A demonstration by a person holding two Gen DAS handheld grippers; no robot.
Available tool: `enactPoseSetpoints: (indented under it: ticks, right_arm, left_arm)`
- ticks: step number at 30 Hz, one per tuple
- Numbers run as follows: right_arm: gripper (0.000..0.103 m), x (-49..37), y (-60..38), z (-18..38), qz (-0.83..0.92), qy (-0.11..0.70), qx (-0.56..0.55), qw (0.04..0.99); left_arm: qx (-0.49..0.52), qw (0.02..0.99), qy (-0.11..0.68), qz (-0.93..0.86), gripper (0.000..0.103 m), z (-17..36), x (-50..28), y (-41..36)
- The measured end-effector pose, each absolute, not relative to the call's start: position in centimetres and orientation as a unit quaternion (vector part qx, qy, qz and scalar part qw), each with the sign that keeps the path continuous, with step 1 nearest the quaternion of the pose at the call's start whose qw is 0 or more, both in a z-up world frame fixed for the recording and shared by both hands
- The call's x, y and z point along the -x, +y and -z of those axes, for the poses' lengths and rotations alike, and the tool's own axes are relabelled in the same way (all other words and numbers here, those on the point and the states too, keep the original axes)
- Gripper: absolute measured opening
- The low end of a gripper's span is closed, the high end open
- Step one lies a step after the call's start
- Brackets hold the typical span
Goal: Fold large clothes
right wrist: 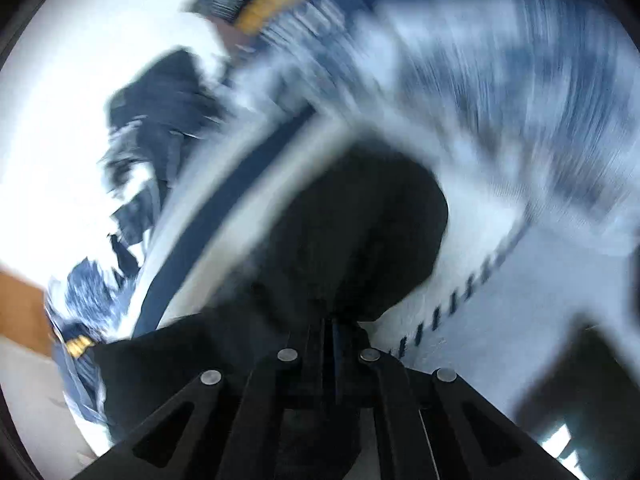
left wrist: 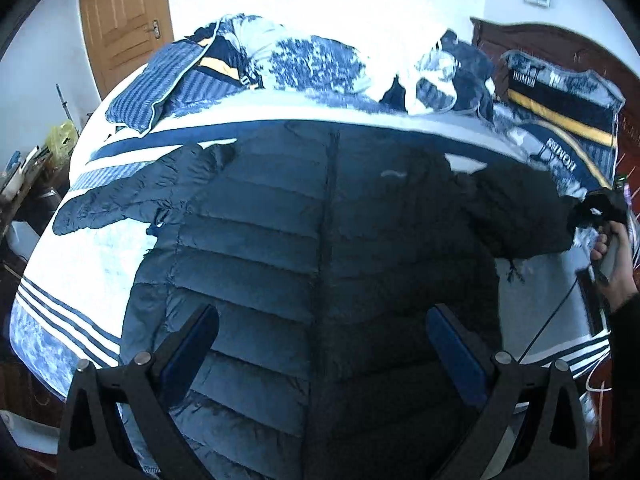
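Observation:
A dark quilted puffer jacket (left wrist: pixel 304 240) lies spread flat on the bed, both sleeves out to the sides. My left gripper (left wrist: pixel 320 344) is open and empty, hovering over the jacket's lower body. My right gripper (right wrist: pixel 330 328) is shut on the jacket's right sleeve cuff (right wrist: pixel 360 232); in the left wrist view it shows at the far right (left wrist: pixel 600 210), held in a hand, with the right sleeve (left wrist: pixel 516 208) stretched toward it. The right wrist view is blurred by motion.
The bed has a white and blue striped cover (left wrist: pixel 72 280). Crumpled bedding and pillows (left wrist: pixel 304 64) lie at the far side, with a dark wooden headboard (left wrist: pixel 560 44) at right. A wooden door (left wrist: pixel 120 20) stands at back left. A cluttered table (left wrist: pixel 24 172) is at left.

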State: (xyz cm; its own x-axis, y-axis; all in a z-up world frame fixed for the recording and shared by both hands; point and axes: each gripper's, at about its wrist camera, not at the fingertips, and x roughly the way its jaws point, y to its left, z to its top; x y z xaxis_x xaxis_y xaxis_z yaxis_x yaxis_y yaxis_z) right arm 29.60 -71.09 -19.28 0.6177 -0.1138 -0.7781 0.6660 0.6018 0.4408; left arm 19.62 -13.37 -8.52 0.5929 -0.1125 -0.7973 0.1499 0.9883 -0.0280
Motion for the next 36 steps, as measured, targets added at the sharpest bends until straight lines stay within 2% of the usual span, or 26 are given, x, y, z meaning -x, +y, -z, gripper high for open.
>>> enactPoseSetpoints:
  ticks: [6,8,11,14,19,23,30,33,36]
  right_arm:
    - [0.003,-27.5,-59.1,3.9,0.143,0.283,-0.261,0.912]
    - [0.003,-26.9,-54.8,0.7,0.104,0.272,-0.243,0.925]
    - [0.003,-26.5,-46.6,-3.3,0.036,0.252,-0.16,0.954]
    - [0.003,-26.2,-37.2,-4.4,-0.036,0.253,-0.07,0.964]
    - [0.003,-27.5,-25.2,-0.7,-0.13,0.299,-0.035,0.945]
    - [0.003,-29.6,-17.9,6.1,-0.166,0.363,-0.037,0.916]
    - [0.003,-35.4,-14.4,16.7,-0.128,0.447,-0.099,0.88]
    - [0.007,-36.7,-13.3,21.1,-0.113,0.487,-0.094,0.861]
    - [0.011,-35.9,-13.4,22.9,-0.169,0.546,-0.129,0.81]
  left_arm:
    - [0.01,0.903,0.423,0.08,0.103,6.1,-17.9,-11.1]
    - [0.017,0.908,0.412,0.078,0.103,5.4,-17.1,-10.1]
    - [0.029,0.909,0.411,0.067,0.103,5.1,-16.8,-8.5]
    - [0.044,0.904,0.421,0.057,0.103,5.3,-17.0,-6.6]
    - [0.071,0.904,0.422,0.027,0.103,5.8,-17.0,-2.9]
    - [0.097,0.896,0.433,0.007,0.103,7.0,-17.4,-0.2]
    - [0.121,0.885,0.45,-0.011,0.103,8.5,-17.9,2.8]
    - [0.126,0.883,0.452,-0.011,0.103,8.7,-18.4,3.4]
    - [0.146,0.872,0.467,0.001,0.103,9.7,-19.4,3.8]
